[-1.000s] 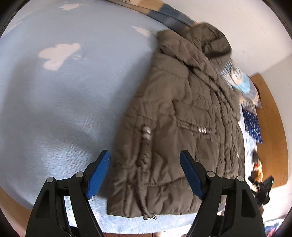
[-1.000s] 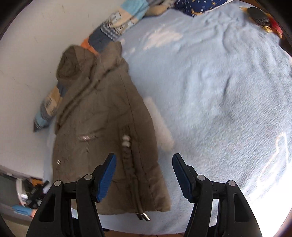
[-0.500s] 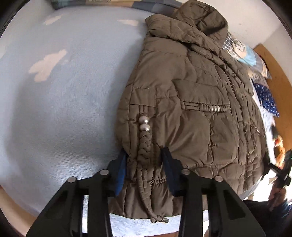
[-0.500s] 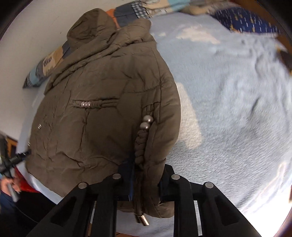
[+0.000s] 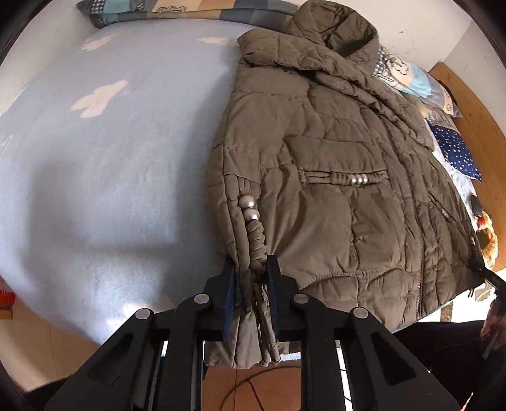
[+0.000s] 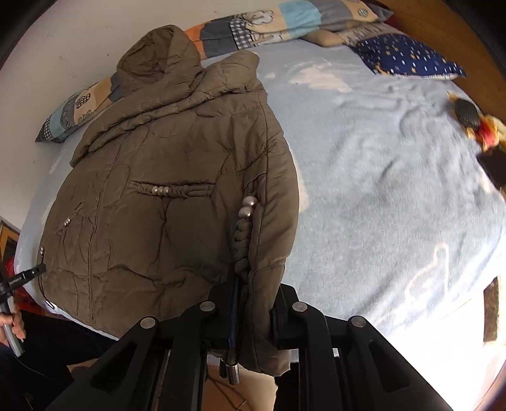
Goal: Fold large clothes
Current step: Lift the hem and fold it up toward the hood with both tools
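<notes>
The olive-brown padded jacket [image 5: 332,177] lies spread front-up on the light blue blanket [image 5: 110,158] of a bed, its hood toward the wall and the patchwork pillow [image 6: 240,28], its hem hanging a little over the near edge of the mattress. On the left side, the left gripper [image 5: 249,284] has its jaws pressed together on the lower hem corner, pinching the quilted fabric and the braided drawcord [image 5: 254,240] with its two silver beads just above the pads; the jaws have just been closing onto that fabric. Across the middle, the body of the jacket is still flat and unfolded, with the zip closed and the pocket trims showing, so no fold line has been made yet. On the right side, the right gripper [image 6: 253,303] likewise pinches the opposite hem corner, its blue pads squeezing the thick edge beside the second braided drawcord [image 6: 242,240], whose metal tips dangle below the jaws. By my reading the task is at its very start: both lower corners are secured, and what remains is to lift the hem, carry it up toward the hood or across the body, lay it down, and then make any further folds to get a compact bundle.
</notes>
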Demonstrator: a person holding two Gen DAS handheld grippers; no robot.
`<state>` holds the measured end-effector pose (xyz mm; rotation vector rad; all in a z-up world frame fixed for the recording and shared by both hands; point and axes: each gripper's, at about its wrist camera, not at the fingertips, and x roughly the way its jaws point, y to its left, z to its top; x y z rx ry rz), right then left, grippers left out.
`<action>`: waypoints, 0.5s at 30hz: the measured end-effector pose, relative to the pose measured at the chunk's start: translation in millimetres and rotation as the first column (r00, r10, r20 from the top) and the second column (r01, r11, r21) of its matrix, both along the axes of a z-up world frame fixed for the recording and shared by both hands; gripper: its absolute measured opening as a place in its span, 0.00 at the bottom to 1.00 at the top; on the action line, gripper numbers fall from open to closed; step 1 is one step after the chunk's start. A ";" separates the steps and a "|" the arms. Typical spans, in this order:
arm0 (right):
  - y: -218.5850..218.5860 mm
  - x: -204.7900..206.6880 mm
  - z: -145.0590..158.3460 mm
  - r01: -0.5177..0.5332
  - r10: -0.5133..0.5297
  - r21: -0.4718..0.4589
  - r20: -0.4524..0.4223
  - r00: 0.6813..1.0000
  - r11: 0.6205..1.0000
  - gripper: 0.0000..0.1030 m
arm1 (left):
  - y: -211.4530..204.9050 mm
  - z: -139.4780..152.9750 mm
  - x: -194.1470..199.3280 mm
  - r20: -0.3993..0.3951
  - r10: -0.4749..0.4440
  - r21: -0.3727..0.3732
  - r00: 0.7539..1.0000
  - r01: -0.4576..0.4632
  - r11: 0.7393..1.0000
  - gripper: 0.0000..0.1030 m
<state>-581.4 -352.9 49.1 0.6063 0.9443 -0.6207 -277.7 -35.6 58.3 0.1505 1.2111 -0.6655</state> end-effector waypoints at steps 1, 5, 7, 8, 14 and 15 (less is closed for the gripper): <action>-3.0 0.2 -0.1 0.012 -0.012 0.001 -0.006 1.000 1.000 0.24 | 1.6 -0.7 3.5 0.000 0.021 0.013 1.000 -0.021 1.000 0.27; -9.9 -1.7 8.2 0.050 -0.050 -0.015 -0.018 0.999 0.999 0.37 | 7.9 11.5 11.6 0.057 0.085 0.026 0.995 -0.086 0.996 0.44; -7.9 -8.5 22.7 0.079 -0.079 -0.057 0.003 0.997 0.995 0.49 | 11.7 28.6 10.6 0.121 0.100 -0.003 0.988 -0.101 0.995 0.50; -8.1 -10.6 29.2 0.089 -0.088 -0.079 0.014 0.996 0.993 0.49 | 11.8 38.4 11.0 0.154 0.105 -0.021 0.982 -0.103 0.994 0.53; -5.8 10.8 54.9 0.037 -0.029 -0.102 0.081 0.996 0.994 0.49 | -21.7 75.3 20.7 0.243 0.046 -0.057 0.969 -0.033 0.998 0.57; -5.0 21.0 58.3 0.017 -0.008 -0.087 0.097 0.995 0.996 0.49 | -32.4 80.4 24.1 0.251 0.034 -0.056 0.967 -0.020 0.998 0.58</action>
